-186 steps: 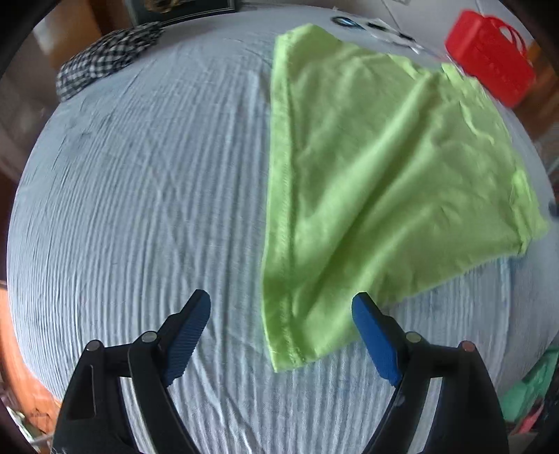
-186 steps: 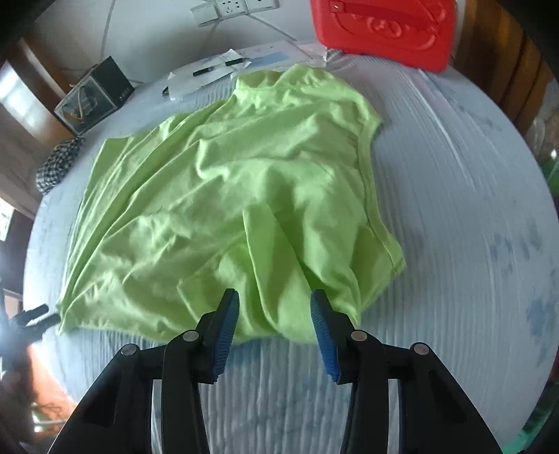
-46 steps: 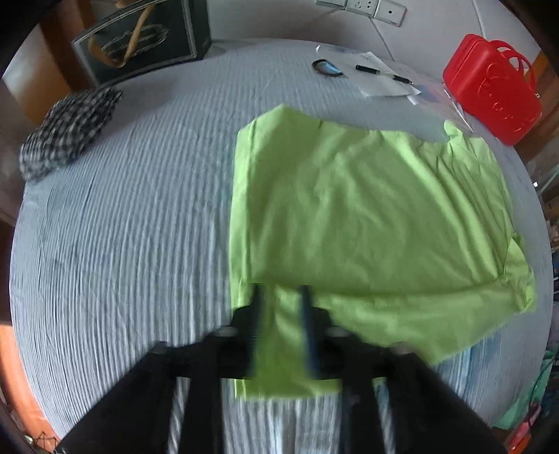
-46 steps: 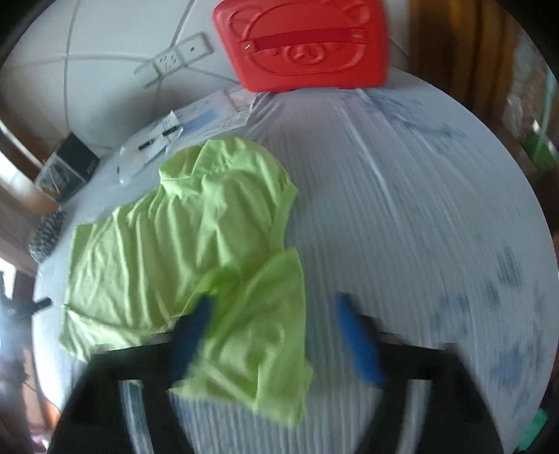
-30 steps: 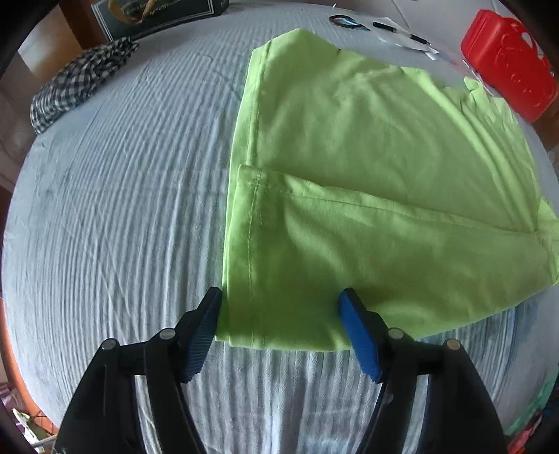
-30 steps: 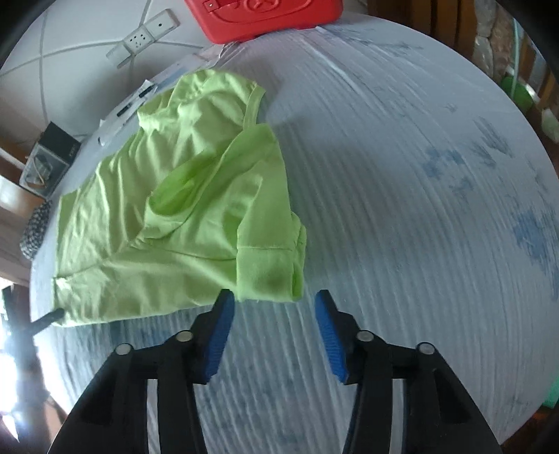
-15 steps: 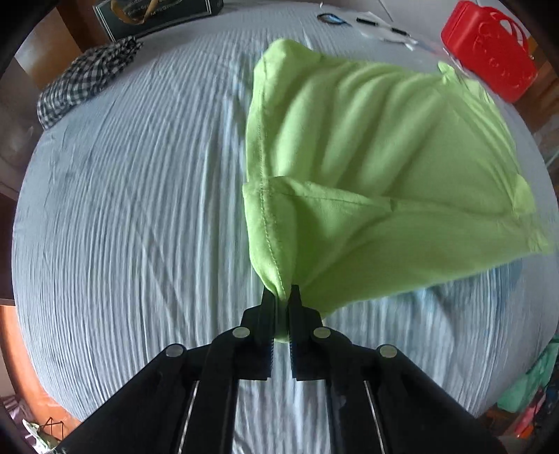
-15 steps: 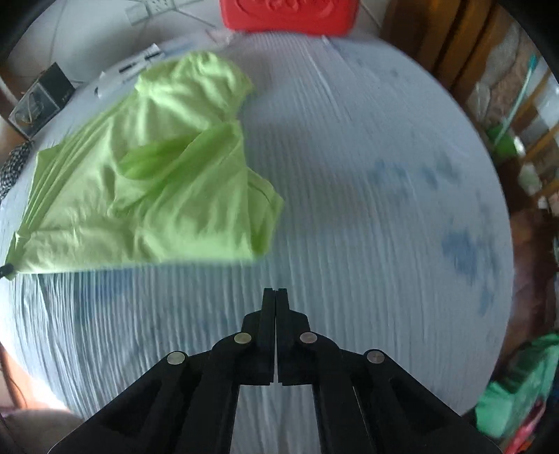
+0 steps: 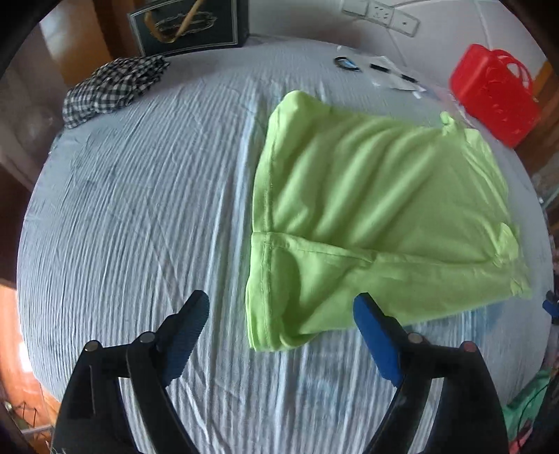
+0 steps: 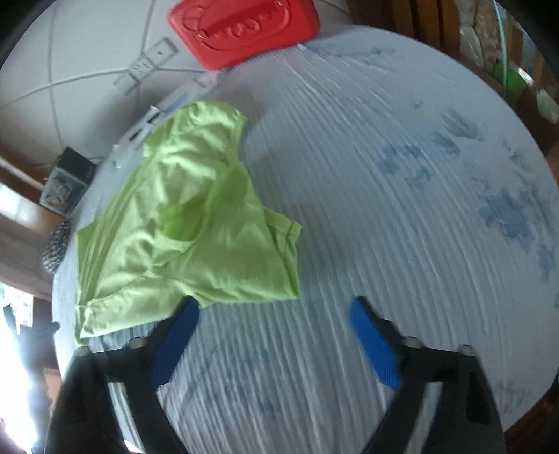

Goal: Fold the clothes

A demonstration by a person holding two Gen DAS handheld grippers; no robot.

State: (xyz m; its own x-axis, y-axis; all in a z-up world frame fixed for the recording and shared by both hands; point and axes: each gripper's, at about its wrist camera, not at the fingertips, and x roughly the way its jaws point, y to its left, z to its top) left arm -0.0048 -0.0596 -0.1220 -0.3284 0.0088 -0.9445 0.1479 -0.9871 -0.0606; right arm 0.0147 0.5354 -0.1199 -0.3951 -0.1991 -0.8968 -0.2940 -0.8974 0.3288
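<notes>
A lime-green shirt (image 9: pixel 377 216) is seen lying on a pale blue ribbed bedsheet (image 9: pixel 139 209), towards the right half of the bed in the left wrist view. Its near strip has been folded over onto the body, so that a doubled band with a stitched hem runs across the lower part — the fold line is marked by a seam. The cloth is softly rippled rather than smooth, and a small sleeve edge is bunched at the right end. In the right wrist view the same shirt (image 10: pixel 195 227) is shown more crumpled, with the neckline end lying towards a red plastic case (image 10: pixel 244 28).

The left gripper (image 9: pixel 279 314) is held with its blue-padded fingers spread wide, nothing between them; the shirt's near corner lies just ahead of the gap. The right gripper (image 10: pixel 272 314) is likewise spread apart and empty, its left pad near the shirt's lower edge — contact cannot be determined.

A checked cloth (image 9: pixel 111 87) is bundled at the far left of the bed.
</notes>
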